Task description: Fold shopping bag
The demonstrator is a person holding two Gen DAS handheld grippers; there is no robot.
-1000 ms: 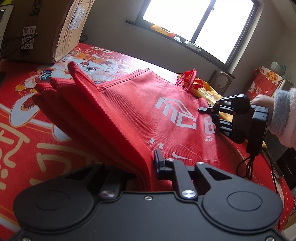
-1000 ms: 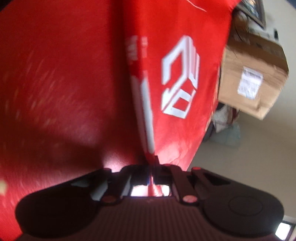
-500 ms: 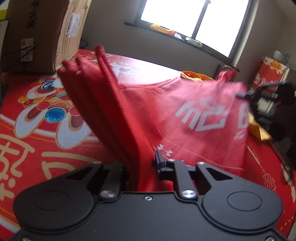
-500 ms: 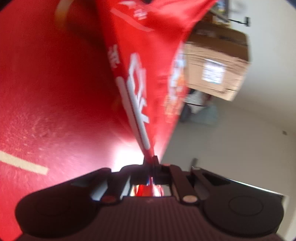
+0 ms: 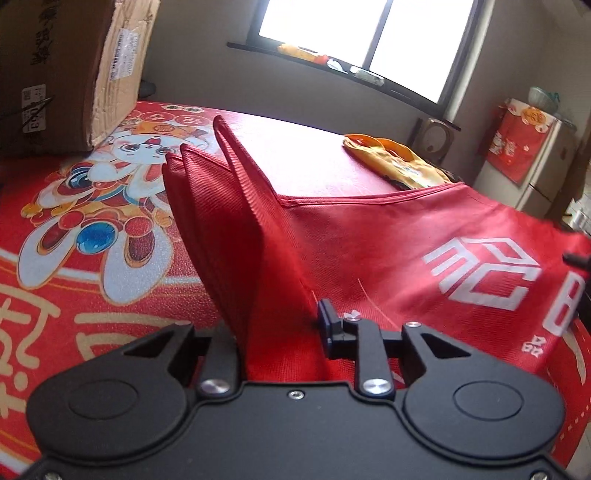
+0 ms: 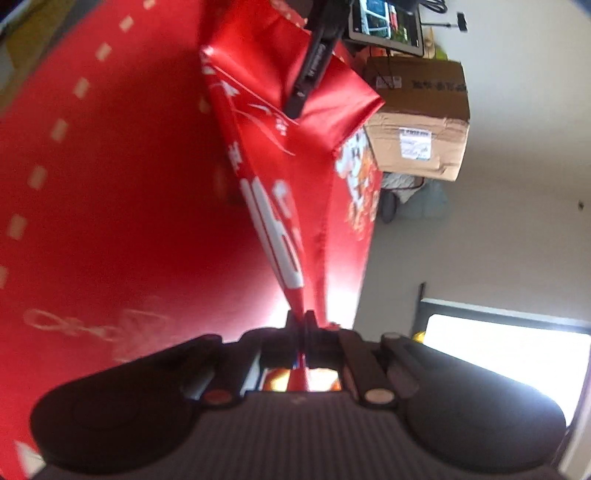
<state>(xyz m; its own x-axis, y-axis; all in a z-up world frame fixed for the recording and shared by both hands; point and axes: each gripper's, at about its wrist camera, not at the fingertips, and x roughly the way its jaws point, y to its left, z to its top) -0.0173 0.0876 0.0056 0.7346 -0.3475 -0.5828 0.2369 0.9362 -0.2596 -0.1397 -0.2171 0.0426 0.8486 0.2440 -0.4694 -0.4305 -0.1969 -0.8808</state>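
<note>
Stretching the red shopping bag (image 5: pixel 388 236) above the printed tablecloth (image 5: pixel 74 258), our right gripper (image 6: pixel 303 321) pinches its edge; our left gripper (image 5: pixel 280 325) is opening, gathered folds between its jaws.

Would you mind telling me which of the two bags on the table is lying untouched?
The yellow bag, flat at the table's far side near the window; the red shopping bag is gripped at both ends.

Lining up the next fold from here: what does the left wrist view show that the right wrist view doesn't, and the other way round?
Only the left wrist view: the yellow bag, the bag's pleated end between the left gripper, whose jaws are opening. Only the right wrist view: the right gripper pinching a bag edge, a monitor. Both: the red shopping bag, cardboard box, red table cover.
</note>
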